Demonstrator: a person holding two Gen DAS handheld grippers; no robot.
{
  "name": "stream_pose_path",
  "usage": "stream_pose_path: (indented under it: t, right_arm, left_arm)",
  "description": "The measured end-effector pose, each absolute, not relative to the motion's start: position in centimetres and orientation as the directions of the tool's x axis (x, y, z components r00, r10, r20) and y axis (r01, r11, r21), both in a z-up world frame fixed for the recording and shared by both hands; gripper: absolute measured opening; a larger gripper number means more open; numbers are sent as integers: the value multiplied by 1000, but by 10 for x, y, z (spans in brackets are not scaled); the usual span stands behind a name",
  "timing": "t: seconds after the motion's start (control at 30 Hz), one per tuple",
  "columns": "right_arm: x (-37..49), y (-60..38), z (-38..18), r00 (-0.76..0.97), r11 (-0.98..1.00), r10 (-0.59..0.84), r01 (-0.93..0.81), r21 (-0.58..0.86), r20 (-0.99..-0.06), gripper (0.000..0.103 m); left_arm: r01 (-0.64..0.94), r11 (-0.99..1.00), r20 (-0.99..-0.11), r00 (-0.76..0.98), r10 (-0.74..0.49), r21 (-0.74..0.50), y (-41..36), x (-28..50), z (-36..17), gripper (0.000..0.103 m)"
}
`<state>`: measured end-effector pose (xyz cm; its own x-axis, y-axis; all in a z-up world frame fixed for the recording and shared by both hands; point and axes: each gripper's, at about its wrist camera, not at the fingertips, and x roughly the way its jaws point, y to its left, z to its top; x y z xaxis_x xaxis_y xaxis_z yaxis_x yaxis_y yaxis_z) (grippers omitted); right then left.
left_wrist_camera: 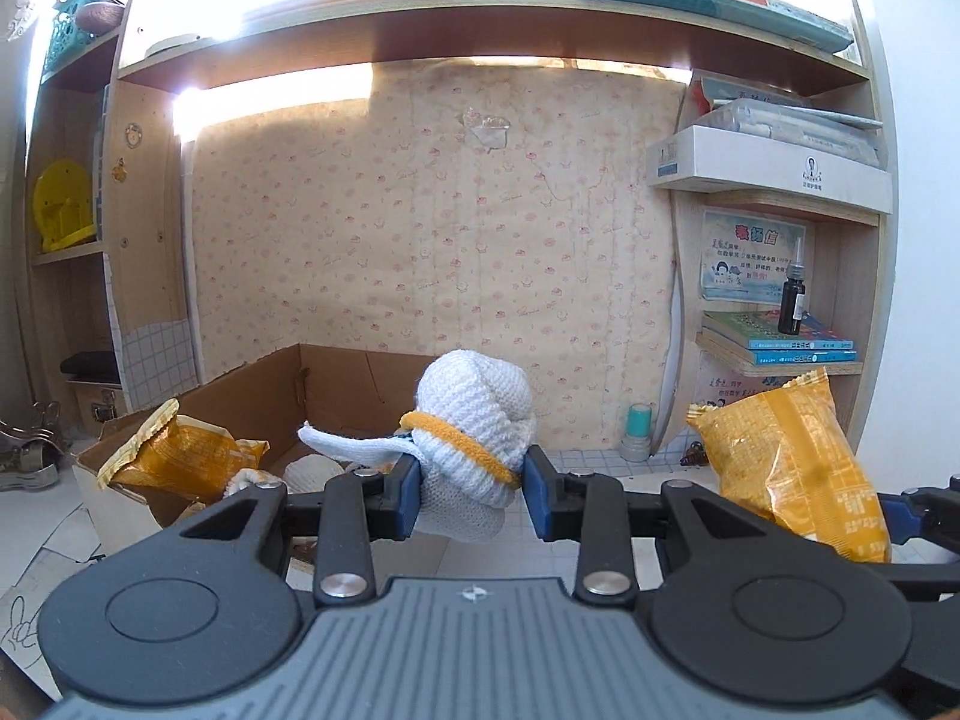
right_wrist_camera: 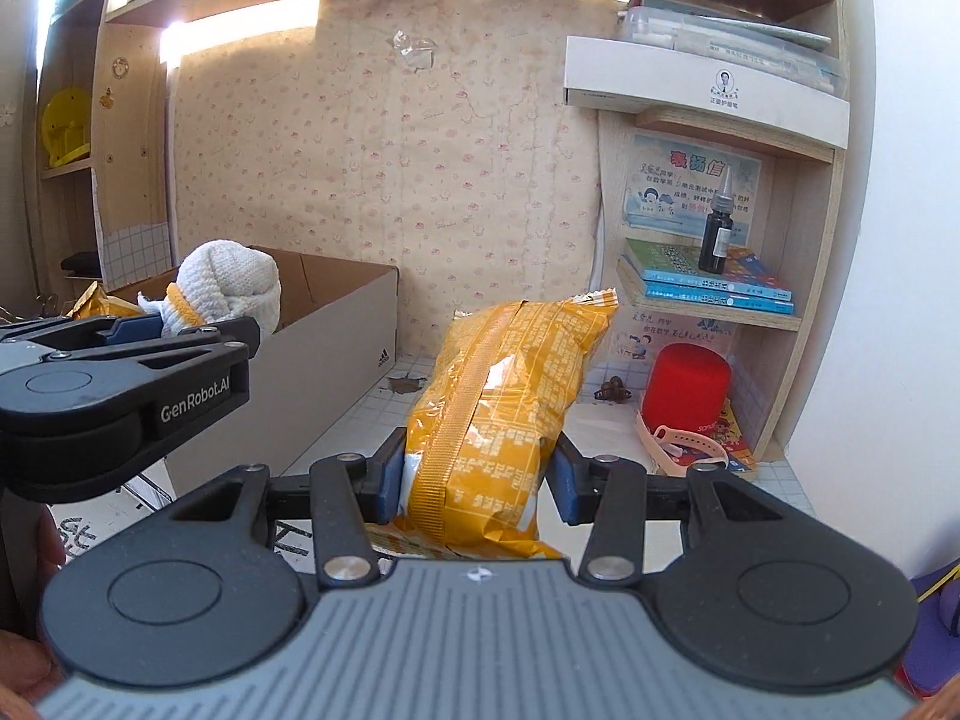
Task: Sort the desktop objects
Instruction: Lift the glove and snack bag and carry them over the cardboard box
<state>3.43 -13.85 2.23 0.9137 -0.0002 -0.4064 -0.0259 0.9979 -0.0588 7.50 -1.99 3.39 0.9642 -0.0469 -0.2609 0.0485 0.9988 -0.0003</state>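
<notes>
My left gripper [left_wrist_camera: 471, 495] is shut on a balled white knit glove with a yellow cuff [left_wrist_camera: 474, 420], held in the air just before the open cardboard box [left_wrist_camera: 252, 396]. The same glove [right_wrist_camera: 231, 288] and left gripper [right_wrist_camera: 174, 324] show at the left of the right wrist view. My right gripper [right_wrist_camera: 477, 477] is shut on an orange snack bag [right_wrist_camera: 504, 396], standing upright above the tiled desk. That bag [left_wrist_camera: 792, 468] appears at the right of the left wrist view. Another orange snack bag [left_wrist_camera: 174, 456] and white gloves lie inside the box.
Shelves on the right hold books [right_wrist_camera: 708, 282], a dark dropper bottle [right_wrist_camera: 717, 228] and a white box [right_wrist_camera: 708, 90]. A red cylinder [right_wrist_camera: 687, 387] and a pink strap [right_wrist_camera: 678, 444] sit on the desk. A teal-capped stamp [left_wrist_camera: 637, 432] stands by the wall.
</notes>
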Motion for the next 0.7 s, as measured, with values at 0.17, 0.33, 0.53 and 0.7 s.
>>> stream_pose_path:
  t: [0.17, 0.33, 0.53, 0.7]
  right_arm:
    - [35, -127, 29, 918, 997, 25, -54, -63, -395, 46]
    - [40, -111, 33, 919, 994, 56, -88, -66, -390, 46]
    - [48, -90, 37, 918, 989, 96, -133, -70, -385, 46]
    - [56, -72, 40, 914, 983, 125, -168, -79, -386, 46]
  left_arm:
    - [24, 1000, -251, 968, -25, -5, -8, 71, 41, 36]
    - [-11, 1000, -244, 970, 10, -4, 6, 69, 46, 36]
    - [-55, 998, -242, 969, 51, -10, 26, 71, 49, 36]
    - [-85, 996, -242, 967, 78, -19, 43, 73, 50, 36]
